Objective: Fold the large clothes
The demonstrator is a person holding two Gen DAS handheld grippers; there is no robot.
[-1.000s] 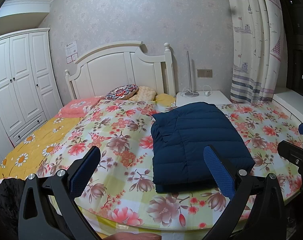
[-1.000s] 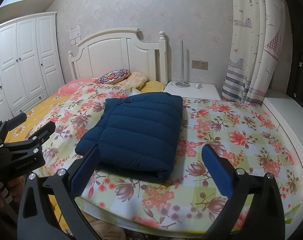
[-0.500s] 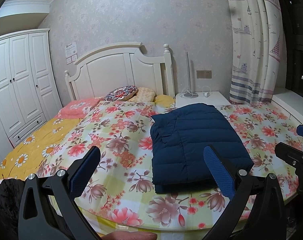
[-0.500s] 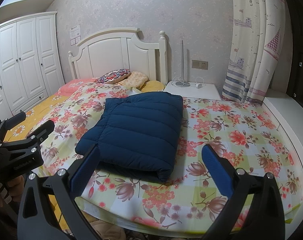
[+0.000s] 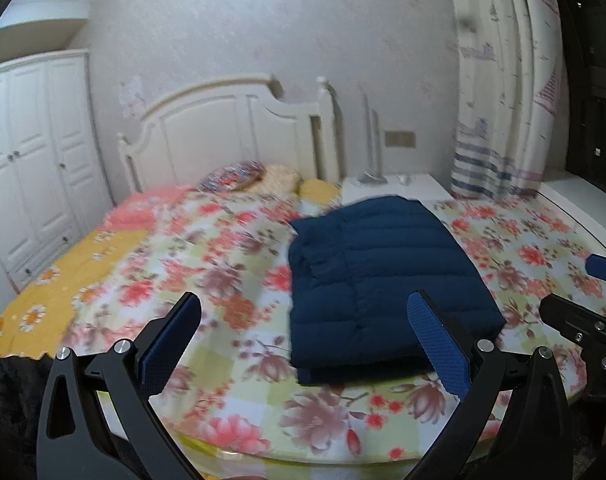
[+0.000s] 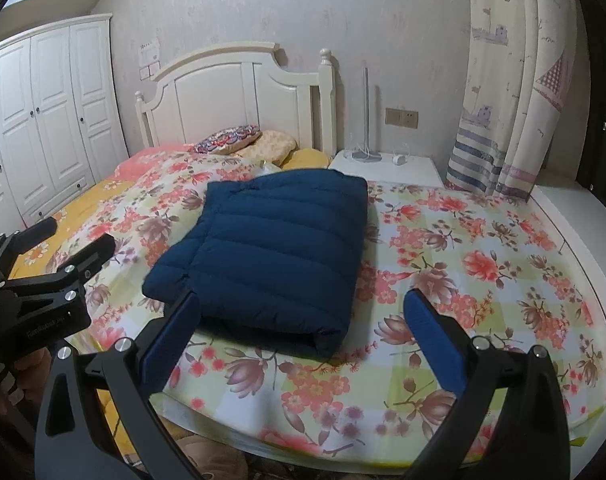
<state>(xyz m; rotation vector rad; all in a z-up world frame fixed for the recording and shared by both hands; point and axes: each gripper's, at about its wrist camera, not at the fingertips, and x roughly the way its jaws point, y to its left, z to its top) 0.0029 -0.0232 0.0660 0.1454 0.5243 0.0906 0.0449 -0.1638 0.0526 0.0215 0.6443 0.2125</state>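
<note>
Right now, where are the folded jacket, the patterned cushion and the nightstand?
folded jacket point(image 6: 271, 248), right wrist view, middle of its quilted top.
patterned cushion point(image 6: 229, 140), right wrist view, its face.
nightstand point(image 6: 415, 168), right wrist view, bare top.

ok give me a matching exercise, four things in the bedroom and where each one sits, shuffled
Things:
1. navy padded jacket
2. patterned cushion
3. white wardrobe
4. striped curtain

Places:
A. far left wall
B. at the headboard
C. folded on the floral bedspread
D. hanging at the right, past the nightstand

Pairs: 1-C, 2-B, 3-A, 4-D
</note>
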